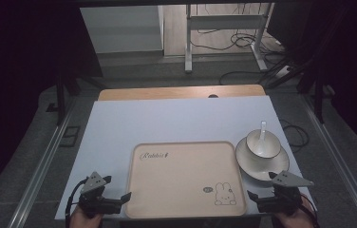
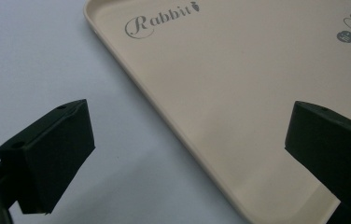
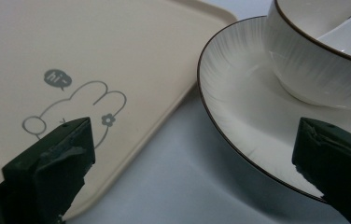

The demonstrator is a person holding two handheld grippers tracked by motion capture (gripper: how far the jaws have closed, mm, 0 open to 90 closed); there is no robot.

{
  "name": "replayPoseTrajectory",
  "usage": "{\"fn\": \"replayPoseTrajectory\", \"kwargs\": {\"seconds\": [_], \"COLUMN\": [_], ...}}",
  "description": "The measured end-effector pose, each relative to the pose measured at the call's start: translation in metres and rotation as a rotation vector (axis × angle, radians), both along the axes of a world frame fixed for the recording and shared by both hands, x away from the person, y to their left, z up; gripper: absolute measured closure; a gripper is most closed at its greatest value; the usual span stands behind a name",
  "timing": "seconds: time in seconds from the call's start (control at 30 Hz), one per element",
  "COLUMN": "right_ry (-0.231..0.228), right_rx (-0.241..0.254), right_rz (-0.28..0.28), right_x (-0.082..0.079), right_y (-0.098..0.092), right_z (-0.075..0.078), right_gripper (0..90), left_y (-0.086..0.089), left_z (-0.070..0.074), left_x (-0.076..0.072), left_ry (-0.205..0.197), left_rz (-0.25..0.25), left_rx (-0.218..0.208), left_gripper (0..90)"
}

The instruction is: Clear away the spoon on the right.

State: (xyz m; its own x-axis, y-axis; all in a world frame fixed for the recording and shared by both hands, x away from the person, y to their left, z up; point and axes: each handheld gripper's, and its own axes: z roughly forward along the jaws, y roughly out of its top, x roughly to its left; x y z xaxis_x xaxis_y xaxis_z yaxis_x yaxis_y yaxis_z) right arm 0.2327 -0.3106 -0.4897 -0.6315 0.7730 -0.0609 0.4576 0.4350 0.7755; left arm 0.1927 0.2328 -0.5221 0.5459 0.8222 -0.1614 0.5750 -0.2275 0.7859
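Note:
A beige tray [image 1: 181, 166] with a rabbit drawing and the word "Rabbit" lies at the table's near middle. To its right a white plate [image 1: 248, 164] carries a white bowl [image 1: 263, 144] with a white spoon [image 1: 262, 130] in it. My left gripper [image 1: 122, 199] hovers open at the tray's near left corner; the tray edge [image 2: 164, 112] runs between its jaws. My right gripper [image 1: 255, 199] is open at the near right corner, one jaw over the tray [image 3: 71, 60], the other over the plate [image 3: 239, 107] below the bowl [image 3: 313, 65]. Nothing is held.
The white table top [image 1: 167, 118] stretches behind the tray, with a wooden strip [image 1: 181, 92] at its far edge. Metal rails [image 1: 43, 161] flank the table. A white stand [image 1: 224, 28] and cables [image 1: 243, 42] are on the floor beyond.

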Motion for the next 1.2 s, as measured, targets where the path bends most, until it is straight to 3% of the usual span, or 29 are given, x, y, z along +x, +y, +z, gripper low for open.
{"fn": "replayPoseTrajectory", "kwargs": {"seconds": [0.07,0.1,0.23,0.97,1.2], "right_ry": [-0.004,0.010,0.023,0.031,0.022], "right_rx": [-0.018,-0.057,-0.064,0.005,-0.004], "right_rz": [0.000,-0.002,-0.002,-0.016,-0.010], "right_x": [-0.0008,-0.0011,-0.0001,0.0027,0.0049], "right_y": [0.0016,0.0039,0.0049,-0.0025,-0.0024], "right_z": [-0.0003,-0.0015,-0.0020,0.0003,0.0068], "right_gripper": [0.0,0.0,0.0,0.9,1.6], "left_y": [0.0000,-0.0001,-0.0005,0.0003,0.0004], "left_z": [0.0000,0.0001,0.0000,0.0001,0.0002], "left_x": [-0.0001,-0.0002,-0.0001,-0.0004,-0.0007], "left_ry": [-0.001,0.000,0.001,-0.004,-0.007], "left_rz": [0.000,-0.002,-0.004,-0.001,0.000], "left_rx": [0.000,0.001,0.006,-0.002,-0.001], "left_gripper": [1.0,1.0,1.0,1.0,1.0]}}
